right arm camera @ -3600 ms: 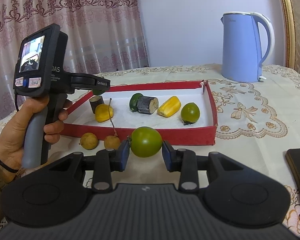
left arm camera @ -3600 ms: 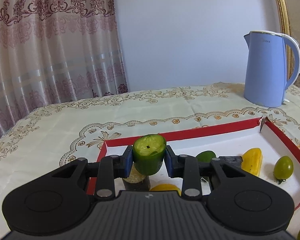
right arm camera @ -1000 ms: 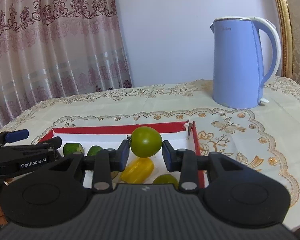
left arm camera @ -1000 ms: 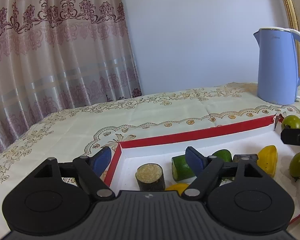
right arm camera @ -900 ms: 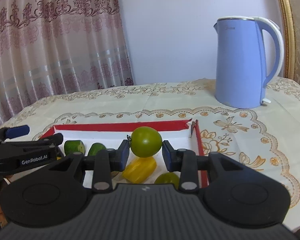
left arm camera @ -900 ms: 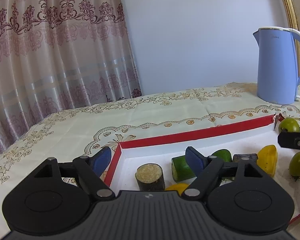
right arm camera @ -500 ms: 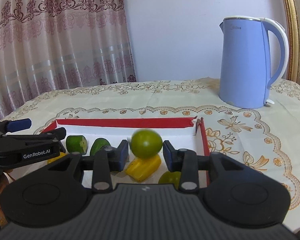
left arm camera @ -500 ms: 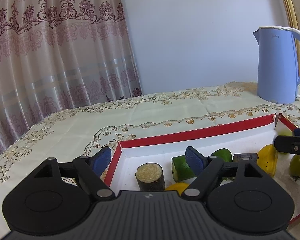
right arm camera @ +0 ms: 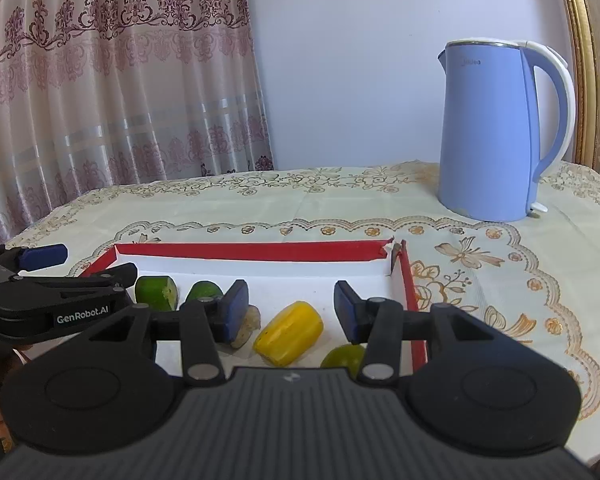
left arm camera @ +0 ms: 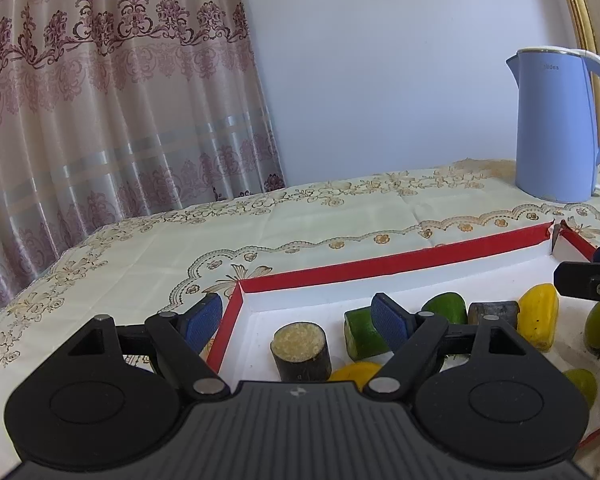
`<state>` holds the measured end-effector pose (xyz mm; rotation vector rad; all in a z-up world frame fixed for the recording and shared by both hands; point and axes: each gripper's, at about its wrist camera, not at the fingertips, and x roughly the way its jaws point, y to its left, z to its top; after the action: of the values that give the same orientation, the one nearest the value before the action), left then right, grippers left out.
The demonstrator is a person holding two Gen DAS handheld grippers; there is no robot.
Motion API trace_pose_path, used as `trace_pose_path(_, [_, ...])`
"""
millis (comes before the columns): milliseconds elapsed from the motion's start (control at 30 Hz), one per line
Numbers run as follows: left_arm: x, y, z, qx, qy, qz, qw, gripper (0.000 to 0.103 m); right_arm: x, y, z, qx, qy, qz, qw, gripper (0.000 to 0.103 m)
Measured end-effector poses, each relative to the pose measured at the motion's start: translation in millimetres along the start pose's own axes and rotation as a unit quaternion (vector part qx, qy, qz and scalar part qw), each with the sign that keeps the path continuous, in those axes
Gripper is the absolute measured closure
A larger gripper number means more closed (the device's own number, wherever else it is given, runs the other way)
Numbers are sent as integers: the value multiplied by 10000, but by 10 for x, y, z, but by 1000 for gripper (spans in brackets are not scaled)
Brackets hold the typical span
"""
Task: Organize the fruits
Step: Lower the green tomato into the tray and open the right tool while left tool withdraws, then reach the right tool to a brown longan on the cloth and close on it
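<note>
Released green fruit into red tray.
Both fingers apart: right gripper, left gripper; yellow piece alongside.

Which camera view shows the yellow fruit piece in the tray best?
The right wrist view: the yellow fruit piece lies whole and unblocked between the open right gripper fingers. In the left wrist view it sits near the edge, smaller.
</note>
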<state>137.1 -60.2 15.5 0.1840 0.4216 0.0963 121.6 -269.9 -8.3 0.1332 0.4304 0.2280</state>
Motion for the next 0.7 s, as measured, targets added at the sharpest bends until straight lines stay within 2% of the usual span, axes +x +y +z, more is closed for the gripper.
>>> trace_pose_path(200, [4, -1, -3, 11, 8, -1, 10000, 21, -12, -2, -10, 62, -10, 31, 10000, 58])
trace_pose_path(333, [23, 46, 41, -200, 61, -90, 9997, 21, -27, 15, -32, 48, -53, 105, 9999, 52])
trace_pose_path(433, [11, 92, 77, -286, 194, -67, 9994, 21, -19, 15, -60, 29, -8, 109, 9999, 51])
trace_pose_path(633, [-391, 240, 44, -300, 28, 154, 9994, 21, -15, -103, -80, 207, -41, 19, 9998, 51])
trace_pose_path(700, [-588, 367, -51, -534, -5, 82, 9985, 14, -32, -158, -79, 392, -89, 60, 9992, 51])
